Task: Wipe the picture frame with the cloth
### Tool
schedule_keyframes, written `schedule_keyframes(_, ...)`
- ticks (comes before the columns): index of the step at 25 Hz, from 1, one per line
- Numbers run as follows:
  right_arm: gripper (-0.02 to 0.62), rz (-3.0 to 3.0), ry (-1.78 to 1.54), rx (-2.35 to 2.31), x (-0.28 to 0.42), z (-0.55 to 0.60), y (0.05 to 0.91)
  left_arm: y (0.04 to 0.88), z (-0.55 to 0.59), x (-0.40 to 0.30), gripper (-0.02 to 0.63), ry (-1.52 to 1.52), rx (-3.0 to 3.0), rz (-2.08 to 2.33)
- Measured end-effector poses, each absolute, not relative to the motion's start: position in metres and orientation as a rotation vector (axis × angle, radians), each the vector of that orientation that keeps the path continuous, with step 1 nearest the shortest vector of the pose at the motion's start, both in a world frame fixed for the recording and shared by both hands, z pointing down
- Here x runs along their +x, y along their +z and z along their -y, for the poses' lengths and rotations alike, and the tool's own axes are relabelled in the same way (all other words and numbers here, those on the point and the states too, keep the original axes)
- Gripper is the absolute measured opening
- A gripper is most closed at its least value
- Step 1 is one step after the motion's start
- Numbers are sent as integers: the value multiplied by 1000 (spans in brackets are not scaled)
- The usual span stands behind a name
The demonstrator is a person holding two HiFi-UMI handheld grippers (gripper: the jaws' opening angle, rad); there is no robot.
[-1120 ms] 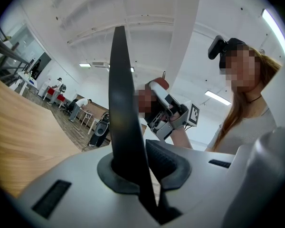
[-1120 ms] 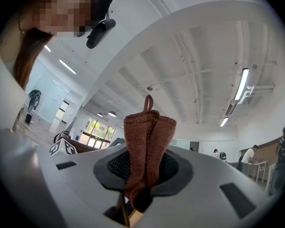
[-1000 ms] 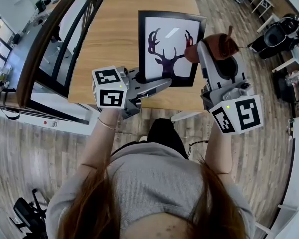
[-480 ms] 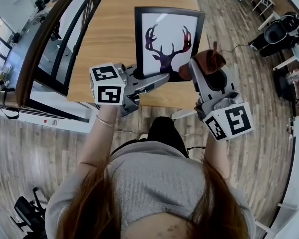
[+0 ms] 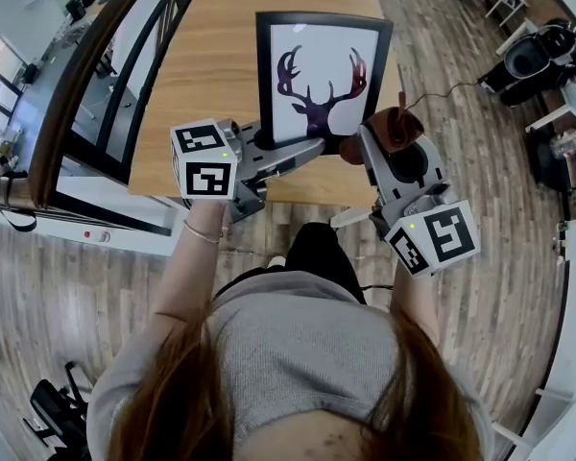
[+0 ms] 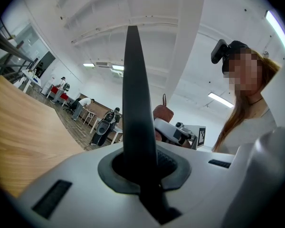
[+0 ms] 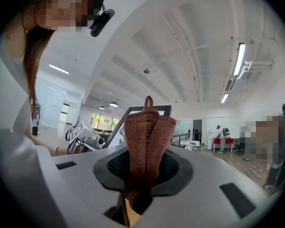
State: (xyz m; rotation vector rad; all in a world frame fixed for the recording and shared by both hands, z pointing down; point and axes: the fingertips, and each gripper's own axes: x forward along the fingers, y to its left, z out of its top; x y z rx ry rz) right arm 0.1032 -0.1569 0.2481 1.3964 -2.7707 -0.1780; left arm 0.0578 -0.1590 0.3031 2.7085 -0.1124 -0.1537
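Note:
The picture frame (image 5: 322, 75), black-edged with a dark deer-antler print on white, stands tilted above the wooden table (image 5: 202, 56). My left gripper (image 5: 310, 150) is shut on its bottom edge near the left corner. In the left gripper view the frame's black edge (image 6: 135, 103) rises between the jaws. My right gripper (image 5: 372, 147) is shut on a bunched brown cloth (image 5: 392, 126), which sits at the frame's lower right corner. In the right gripper view the cloth (image 7: 146, 137) fills the jaws, with the frame (image 7: 133, 112) just behind it. Whether the cloth touches the frame I cannot tell.
A dark railing with glass panels (image 5: 96, 75) runs along the table's left side. A black chair (image 5: 538, 51) and white furniture stand on the wood floor at the right. The person's torso is directly below the table's near edge.
My right gripper has dropped with the cloth from beside the frame's right edge to its lower right corner. The left gripper has kept its hold on the frame.

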Motion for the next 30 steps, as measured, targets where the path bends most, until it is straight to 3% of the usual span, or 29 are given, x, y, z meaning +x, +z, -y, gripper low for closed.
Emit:
schedule_keyframes(23,97,2735,7,1298,99,146,291,305,161,57,44,-110,2674,147)
schedule_keyframes(30,97,2811,41,1307,95,131,295,355,151,45,44,-159,2487,113)
